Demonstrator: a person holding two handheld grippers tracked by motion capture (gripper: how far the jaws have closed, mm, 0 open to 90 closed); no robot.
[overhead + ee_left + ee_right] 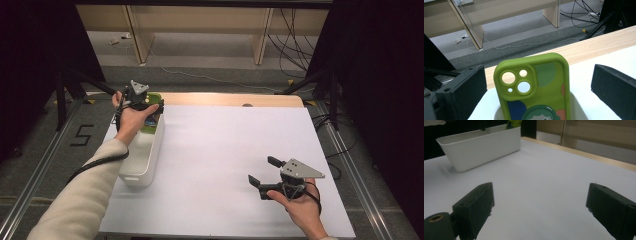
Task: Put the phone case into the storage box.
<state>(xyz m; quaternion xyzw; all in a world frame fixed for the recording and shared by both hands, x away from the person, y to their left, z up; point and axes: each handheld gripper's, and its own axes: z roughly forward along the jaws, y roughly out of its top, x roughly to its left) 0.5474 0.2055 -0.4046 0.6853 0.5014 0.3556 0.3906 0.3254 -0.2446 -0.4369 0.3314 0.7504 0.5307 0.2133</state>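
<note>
A green phone case (536, 82) with camera cut-outs and a cartoon print stands upright in the far end of a white bin (579, 108). My left gripper (537, 75) is open around the case, with a gap between each jaw and the case's sides. In the high view the left gripper (142, 102) sits over the bin (149, 159), where the case (152, 121) shows green. My right gripper (262, 170) is open and empty just above the white table sheet (220, 150), near the front right. From the right gripper (540, 200), the bin (481, 145) lies ahead to the left.
A wooden strip (235, 99) runs along the table's far edge. Beyond it are shelf legs (261, 42), cables (292, 45) on the floor and black stand legs (302, 82) at both back corners. A floor mark reading 5 (82, 135) lies left of the table.
</note>
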